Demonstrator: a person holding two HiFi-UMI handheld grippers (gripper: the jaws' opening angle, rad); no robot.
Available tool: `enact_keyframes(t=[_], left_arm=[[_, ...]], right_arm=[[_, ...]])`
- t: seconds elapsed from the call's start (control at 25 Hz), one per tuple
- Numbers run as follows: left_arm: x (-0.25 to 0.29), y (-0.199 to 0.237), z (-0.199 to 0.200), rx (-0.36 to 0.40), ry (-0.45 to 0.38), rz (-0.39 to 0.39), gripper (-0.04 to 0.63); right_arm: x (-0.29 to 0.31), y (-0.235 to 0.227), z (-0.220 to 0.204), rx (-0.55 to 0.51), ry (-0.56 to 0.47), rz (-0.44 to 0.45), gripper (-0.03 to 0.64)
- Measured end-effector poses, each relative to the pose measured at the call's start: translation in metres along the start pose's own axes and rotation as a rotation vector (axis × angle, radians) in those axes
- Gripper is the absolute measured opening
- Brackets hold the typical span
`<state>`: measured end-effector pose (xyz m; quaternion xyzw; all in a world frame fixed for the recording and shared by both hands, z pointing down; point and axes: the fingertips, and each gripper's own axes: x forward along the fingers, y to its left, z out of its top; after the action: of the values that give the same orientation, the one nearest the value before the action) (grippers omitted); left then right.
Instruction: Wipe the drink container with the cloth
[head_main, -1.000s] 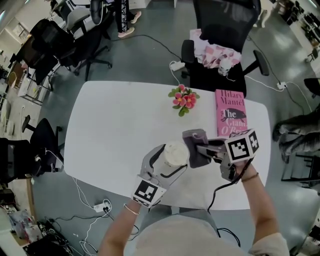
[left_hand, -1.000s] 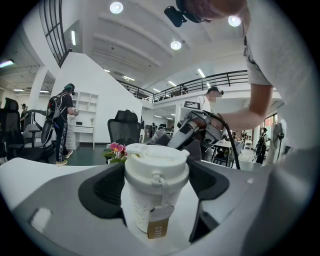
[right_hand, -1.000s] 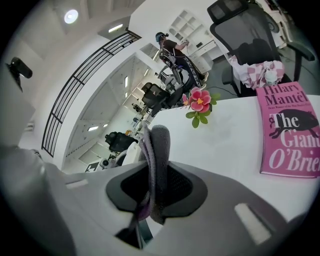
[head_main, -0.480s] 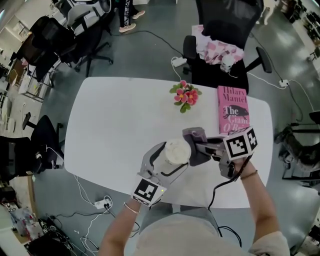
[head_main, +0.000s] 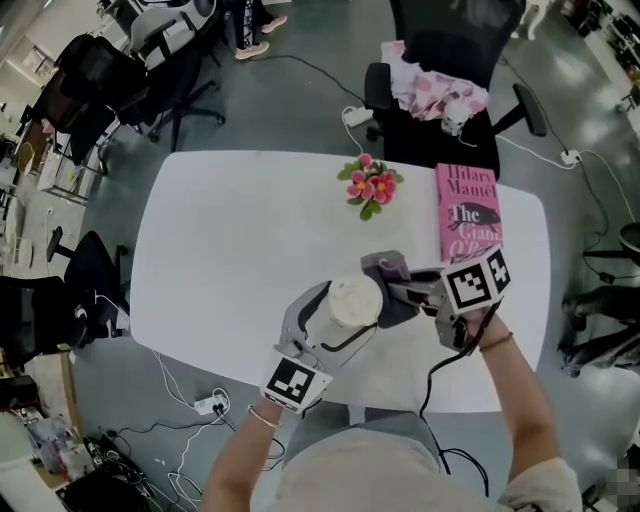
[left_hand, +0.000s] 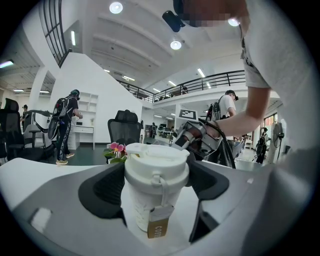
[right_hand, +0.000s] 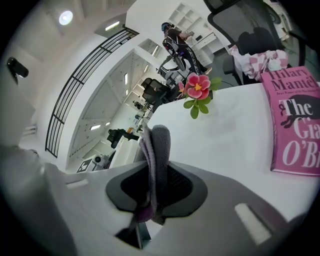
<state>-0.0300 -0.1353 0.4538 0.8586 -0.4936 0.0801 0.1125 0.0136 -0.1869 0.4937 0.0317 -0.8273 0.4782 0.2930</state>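
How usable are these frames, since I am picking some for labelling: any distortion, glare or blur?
Head view: evenly lit and sharp, the table edges bowed by the wide lens. Left gripper view: fisheye circle with black corners, ceiling lamps flaring, the cup crisp. Right gripper view: same fisheye warp, the cloth slightly soft so near the lens, the book title legible.

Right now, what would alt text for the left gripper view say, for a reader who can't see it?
A white lidded cup with a hanging tag is gripped between the jaws of the left claw, with a white table behind. The right claw sits just behind the cup, and pink flowers stand to its left.
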Motion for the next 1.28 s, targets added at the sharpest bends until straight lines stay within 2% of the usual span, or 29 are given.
enact_keyframes(t=[0.72,1.28], left_arm=[[0.001,0.0,0.001,-0.018,0.009,-0.004,0.403],[0.001,0.001,-0.002,-0.026,0.025,-0.003,0.403]], right_arm=[[0.02,-0.03,-0.013,0.015,0.02,-0.031,0.071],[0.045,-0.064,-0.032,0.025,0.049,-0.097,0.071]])
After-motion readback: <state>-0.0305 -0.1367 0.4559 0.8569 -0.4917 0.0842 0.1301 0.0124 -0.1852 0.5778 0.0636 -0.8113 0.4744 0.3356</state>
